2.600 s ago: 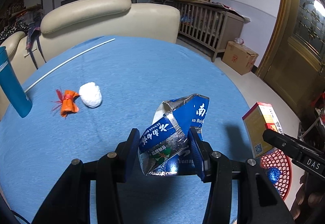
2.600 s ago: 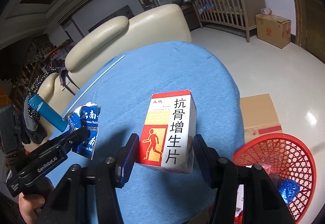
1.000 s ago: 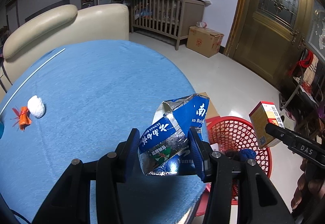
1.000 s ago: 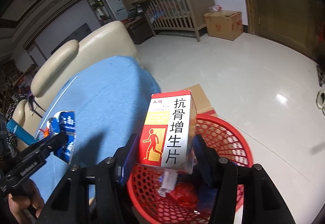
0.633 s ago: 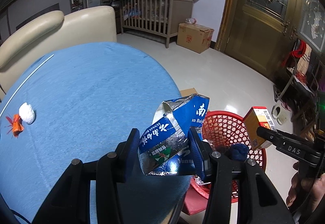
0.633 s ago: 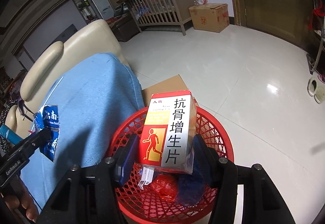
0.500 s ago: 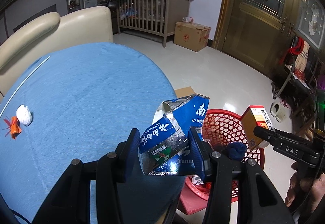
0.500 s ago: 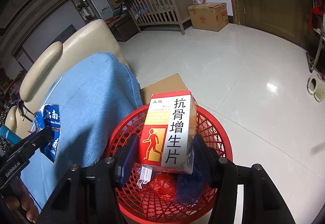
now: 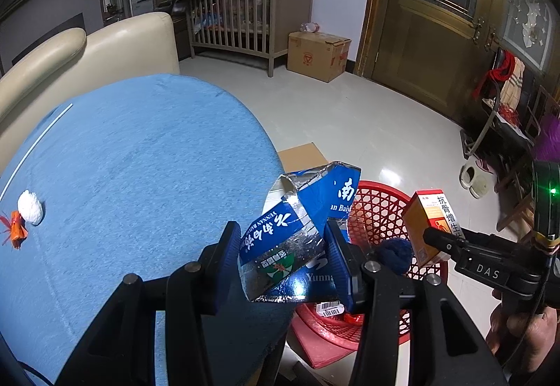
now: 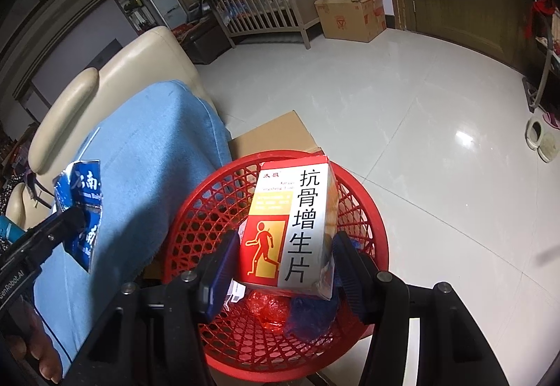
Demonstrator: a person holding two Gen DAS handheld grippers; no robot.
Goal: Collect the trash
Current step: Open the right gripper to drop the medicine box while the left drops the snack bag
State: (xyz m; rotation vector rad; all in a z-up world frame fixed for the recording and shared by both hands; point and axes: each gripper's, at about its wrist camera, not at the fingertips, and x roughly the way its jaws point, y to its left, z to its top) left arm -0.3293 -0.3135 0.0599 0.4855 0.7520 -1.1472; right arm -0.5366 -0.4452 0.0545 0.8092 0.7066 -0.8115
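Note:
My left gripper (image 9: 283, 253) is shut on a crumpled blue and silver carton (image 9: 297, 235), held over the table's right edge beside the red basket (image 9: 378, 207). My right gripper (image 10: 283, 263) is shut on a red, yellow and white medicine box (image 10: 290, 221), held right above the red basket (image 10: 210, 211). The basket stands on the floor and holds a blue wad (image 10: 308, 316), red wrapper (image 10: 266, 305) and other scraps. The box (image 9: 428, 221) and right gripper also show in the left wrist view. The carton (image 10: 82, 200) shows in the right wrist view.
A white paper ball (image 9: 30, 207) and an orange wrapper (image 9: 15, 225) lie at the far left of the blue table (image 9: 140, 158). Flat cardboard (image 10: 273, 134) lies on the floor behind the basket. A cream sofa (image 9: 87, 53), a crib and a box (image 9: 318, 55) stand beyond.
Both grippers have swung right from over the table toward the basket. The medicine box now hangs over the basket's middle, and the carton has reached the table's edge.

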